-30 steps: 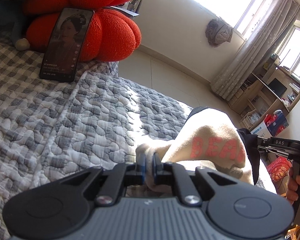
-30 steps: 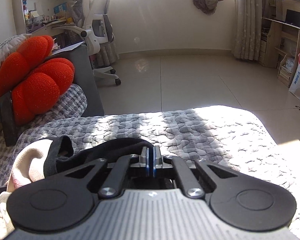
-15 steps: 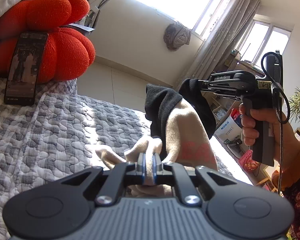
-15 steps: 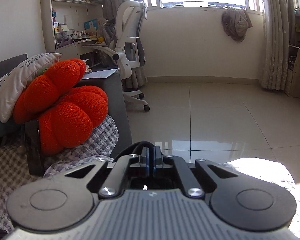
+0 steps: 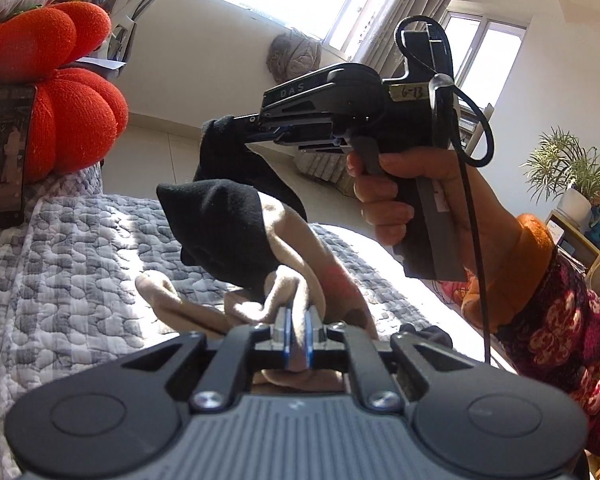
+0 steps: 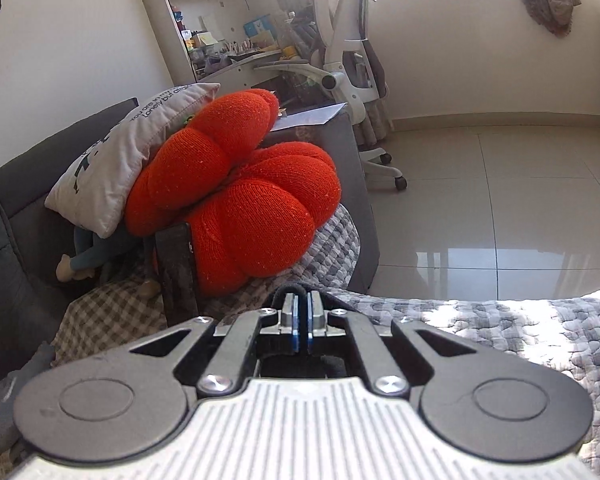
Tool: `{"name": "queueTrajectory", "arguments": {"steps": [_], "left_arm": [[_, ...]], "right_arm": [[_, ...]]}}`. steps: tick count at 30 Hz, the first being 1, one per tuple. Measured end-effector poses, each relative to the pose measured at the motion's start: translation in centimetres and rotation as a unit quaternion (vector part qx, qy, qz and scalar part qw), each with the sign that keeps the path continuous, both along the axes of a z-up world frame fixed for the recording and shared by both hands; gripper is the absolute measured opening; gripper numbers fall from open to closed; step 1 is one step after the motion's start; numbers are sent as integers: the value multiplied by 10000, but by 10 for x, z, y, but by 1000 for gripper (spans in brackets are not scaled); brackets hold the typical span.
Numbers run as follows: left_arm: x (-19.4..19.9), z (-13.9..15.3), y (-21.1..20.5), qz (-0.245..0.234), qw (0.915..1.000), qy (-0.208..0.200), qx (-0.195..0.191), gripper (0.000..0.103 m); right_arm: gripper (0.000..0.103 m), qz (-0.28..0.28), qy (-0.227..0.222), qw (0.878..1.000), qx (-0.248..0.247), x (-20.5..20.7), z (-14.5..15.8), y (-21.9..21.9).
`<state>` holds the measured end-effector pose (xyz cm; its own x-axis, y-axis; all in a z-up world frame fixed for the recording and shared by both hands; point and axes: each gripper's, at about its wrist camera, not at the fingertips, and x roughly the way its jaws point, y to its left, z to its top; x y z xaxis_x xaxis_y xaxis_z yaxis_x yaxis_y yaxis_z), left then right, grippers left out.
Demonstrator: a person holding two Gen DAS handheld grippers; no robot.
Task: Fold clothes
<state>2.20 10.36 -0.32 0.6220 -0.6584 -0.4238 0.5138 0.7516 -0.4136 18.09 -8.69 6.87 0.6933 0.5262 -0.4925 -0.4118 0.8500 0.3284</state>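
Left tool (image 5: 297,334) clamps the beige end of the garment (image 5: 300,240), right tool (image 5: 242,128) pinches its black cuff (image 5: 220,216) up high (a hand (image 5: 396,196) wrapped around the grip), so it hangs stretched between them above the quilt (image 5: 60,280).

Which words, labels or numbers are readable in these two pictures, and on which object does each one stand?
"DAS": on the right gripper body.
"6-73": handwritten sticker on the same gripper.
"Lonely but", partly cut off: on the white pillow.
Phone screen, red print on the cream garment, book spines: unreadable.
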Motion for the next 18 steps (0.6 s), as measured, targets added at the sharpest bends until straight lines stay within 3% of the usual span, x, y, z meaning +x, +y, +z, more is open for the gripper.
{"name": "queueTrajectory", "arguments": {"steps": [3,9,15,16,17,18], "left_arm": [[-6,-1,-2,-92,9999,-4,41,7],[-2,-7,10,362,9990,245,62,9],[2,-1,25,511,9983,283,-5,32],[3,1,27,547,9981,269,2,34],[4,4,30,598,9979,258,12,36],[7,7,32,653,9976,248,17,40]], "right_arm": [[5,237,144,9996,56,-3,-3,10],[14,419,501,9978,-69,-3,-18,23],[17,403,735,9964,146,-6,-20,9],[25,364,750,9963,206,-7,-20,4],[42,321,760,9963,258,-8,-20,-1],[51,273,733,9965,289,-11,-20,-5]]}}
